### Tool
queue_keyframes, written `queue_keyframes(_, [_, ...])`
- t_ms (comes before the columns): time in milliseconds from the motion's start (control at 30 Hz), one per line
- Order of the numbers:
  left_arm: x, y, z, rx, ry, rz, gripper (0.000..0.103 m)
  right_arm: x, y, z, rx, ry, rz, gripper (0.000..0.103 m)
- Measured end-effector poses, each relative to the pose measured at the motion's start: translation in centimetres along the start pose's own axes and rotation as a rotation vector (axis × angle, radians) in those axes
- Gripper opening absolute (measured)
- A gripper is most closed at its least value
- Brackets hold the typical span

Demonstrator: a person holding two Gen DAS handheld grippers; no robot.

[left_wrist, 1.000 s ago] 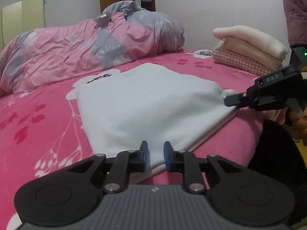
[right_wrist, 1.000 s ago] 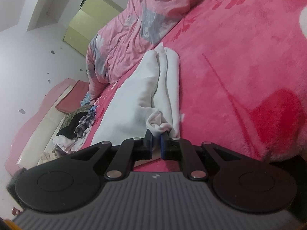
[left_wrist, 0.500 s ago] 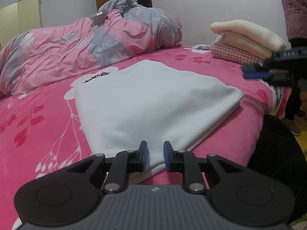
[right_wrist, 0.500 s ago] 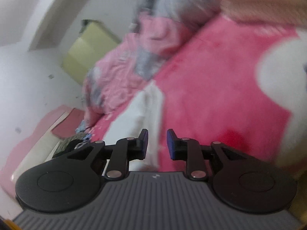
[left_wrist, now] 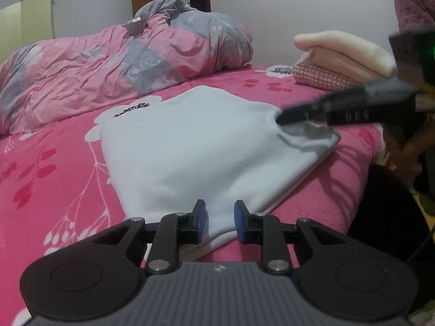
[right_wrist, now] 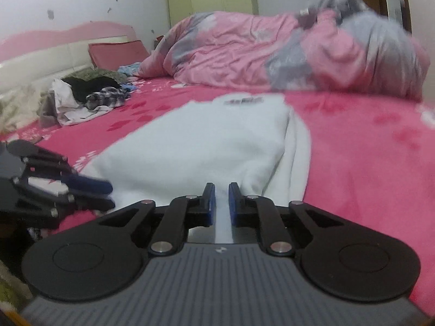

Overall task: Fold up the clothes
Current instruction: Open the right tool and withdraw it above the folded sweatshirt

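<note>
White folded fleece garment [left_wrist: 206,146] lies flat on the pink floral bedspread [left_wrist: 49,168], centre of both views. Left gripper [left_wrist: 219,221]: blue pads parted by a moderate gap, straddling the garment's near hem at bottom centre, not clamped. Right gripper [right_wrist: 221,201]: pads nearly together with a narrow gap, white fabric showing between them; can't tell if it's pinched. Crumpled pink-grey quilt [left_wrist: 130,62] behind.

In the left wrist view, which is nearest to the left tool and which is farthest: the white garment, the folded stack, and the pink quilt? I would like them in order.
1. White garment: directly ahead, its near edge between the fingers of the left tool.
2. Folded stack: far right, on the bed.
3. Pink quilt: far left, against the wall.

The stack and the quilt are close to call.
</note>
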State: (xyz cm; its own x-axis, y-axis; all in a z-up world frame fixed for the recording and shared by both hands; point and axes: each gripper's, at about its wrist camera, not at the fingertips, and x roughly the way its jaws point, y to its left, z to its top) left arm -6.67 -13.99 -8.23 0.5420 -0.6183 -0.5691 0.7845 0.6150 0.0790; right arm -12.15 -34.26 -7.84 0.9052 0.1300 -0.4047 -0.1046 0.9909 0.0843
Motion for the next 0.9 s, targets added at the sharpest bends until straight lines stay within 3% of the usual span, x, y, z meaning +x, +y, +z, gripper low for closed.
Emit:
queue_keyframes(100, [-0.1,0.4,-0.2,-0.035,-0.011,-0.018,0.025,0.5,1.0,2.0,-0.066,-0.026,0.023,0.011])
queue_keyframes(233, [-0.1,1.0,-0.6,-0.083,-0.032,-0.046,0.025,4.9,0.5,0.3,-0.163,0.119,-0.053,0.009])
queue_keyframes(367, [-0.1,1.8,-1.3,-0.132,-0.066,-0.078,0.025,4.3,-0.4,3.9,-0.047,0.139,-0.031,0.011])
queue_keyframes(467, [-0.1,2.4,-1.7,-0.176,-0.086,-0.103,0.025,4.5,1.3,6.6,-0.109,0.085,0.009,0.011])
queue_keyframes(600, [-0.1,2.9,-2.4,-0.214,-0.118,-0.129,0.025,10.5,2.2,6.5,-0.122,0.203,0.026,0.009])
queue_keyframes(833, [-0.2,3.8,-3.6,-0.269,-0.176,-0.174,0.025,12.5,4.5,10.3,-0.162,0.234,0.014,0.011])
queue_keyframes(900, [-0.2,3.8,-3.7,-0.266,-0.185,-0.176,0.025,13.5,5.7,11.7,-0.158,0.215,0.067,0.011])
